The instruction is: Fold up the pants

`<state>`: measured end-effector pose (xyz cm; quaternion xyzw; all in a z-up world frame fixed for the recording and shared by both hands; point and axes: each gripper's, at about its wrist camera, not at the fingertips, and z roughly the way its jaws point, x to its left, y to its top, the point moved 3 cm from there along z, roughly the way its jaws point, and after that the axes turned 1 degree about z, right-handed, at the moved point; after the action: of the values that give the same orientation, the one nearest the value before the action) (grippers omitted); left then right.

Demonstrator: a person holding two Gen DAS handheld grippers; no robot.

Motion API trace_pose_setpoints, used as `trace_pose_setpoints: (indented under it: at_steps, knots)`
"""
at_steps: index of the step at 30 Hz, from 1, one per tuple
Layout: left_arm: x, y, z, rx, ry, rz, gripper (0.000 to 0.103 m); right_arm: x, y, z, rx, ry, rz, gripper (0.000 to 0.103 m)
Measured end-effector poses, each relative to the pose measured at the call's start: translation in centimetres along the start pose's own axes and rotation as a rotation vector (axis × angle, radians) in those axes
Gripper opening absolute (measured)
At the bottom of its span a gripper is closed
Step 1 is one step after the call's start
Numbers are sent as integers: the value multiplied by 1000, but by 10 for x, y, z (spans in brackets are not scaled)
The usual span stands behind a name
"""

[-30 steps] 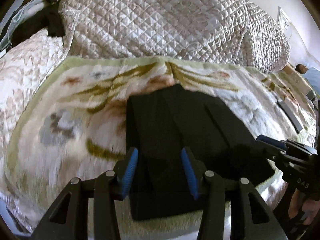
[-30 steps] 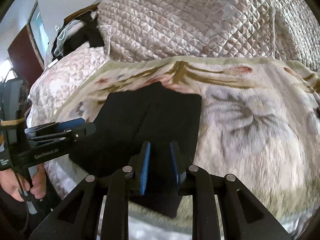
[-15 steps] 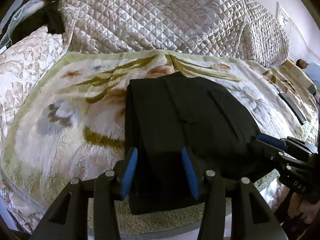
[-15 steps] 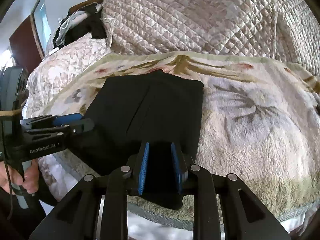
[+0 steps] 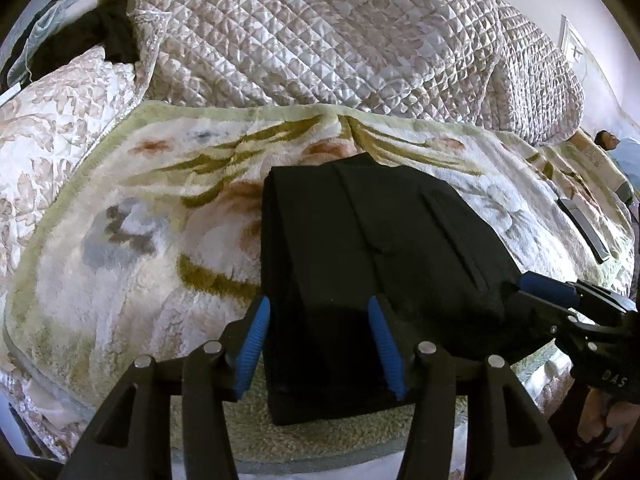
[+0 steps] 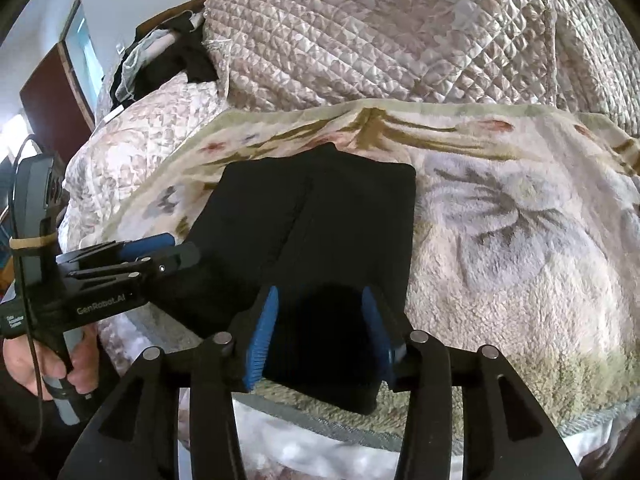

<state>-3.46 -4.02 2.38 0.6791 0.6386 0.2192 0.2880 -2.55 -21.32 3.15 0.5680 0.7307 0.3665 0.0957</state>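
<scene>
We judge the fold to be nearly or wholly done. The black pants [image 5: 360, 260] lie as one compact, squared stack on the floral fleece blanket [image 5: 132, 240], at the near edge of the bed, with layered edges showing along the left side and the near corner. No leg or waistband trails out from the stack in either view. What may be left is a last smoothing or squaring of the near edge, then drawing both tools away; we cannot tell whether a further fold is meant.

Our left gripper [image 5: 320, 344] has its jaws wide, one blue pad [image 5: 254, 344] on each side of the near left part of the stack, and nothing is pinched between them. Our right gripper [image 6: 322, 332] also stands wide over the near right corner of the pants, holding nothing. From the right wrist view the left tool sits at the stack's left edge, gripped by our left hand [image 6: 52, 364].

Counted: one folded pair of pants, two grippers, one fleece blanket, one heaped quilted bedspread [image 5: 320, 40] behind it, one dark flat remote-like object [image 5: 584, 228] well apart at the right, and a small pile of other clothes [image 6: 168, 64] at the far left.
</scene>
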Motion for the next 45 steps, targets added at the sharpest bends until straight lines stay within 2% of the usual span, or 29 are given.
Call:
trace_pose_setpoints:
  at_steps: [10, 18, 23, 26, 29, 32, 34, 39, 42, 44, 45]
  knots:
    - [8, 21, 6, 15, -13, 0, 55, -18, 24, 1, 24, 12, 53, 45]
    - [23, 41, 28, 28, -89, -69, 62, -52, 41, 23, 63, 20, 165, 45]
    - [37, 35, 43, 54, -123, -140, 63, -59, 35, 35, 87, 57, 209, 45]
    - [45, 30, 45, 56, -155, -187, 68, -62, 32, 38, 87, 77, 232, 45]
    - [48, 23, 45, 59, -198, -218, 68, -63, 30, 38, 89, 110, 263, 45]
    - [44, 18, 43, 63, -241, -218, 68, -59, 23, 39, 104, 166, 291, 47]
    - [40, 16, 45, 70, -271, -212, 68, -56, 21, 39, 93, 157, 280, 47]
    - [37, 26, 57, 65, -278, -226, 68, -58, 29, 51, 88, 170, 299, 46]
    - [36, 29, 57, 56, -261, -233, 60, -58, 32, 54, 90, 159, 302, 35]
    - [31, 31, 51, 44, -254, -222, 42, -58, 33, 49, 80, 170, 316, 18]
    - [29, 33, 47, 37, -253, -212, 38, -56, 35, 46, 75, 174, 314, 17]
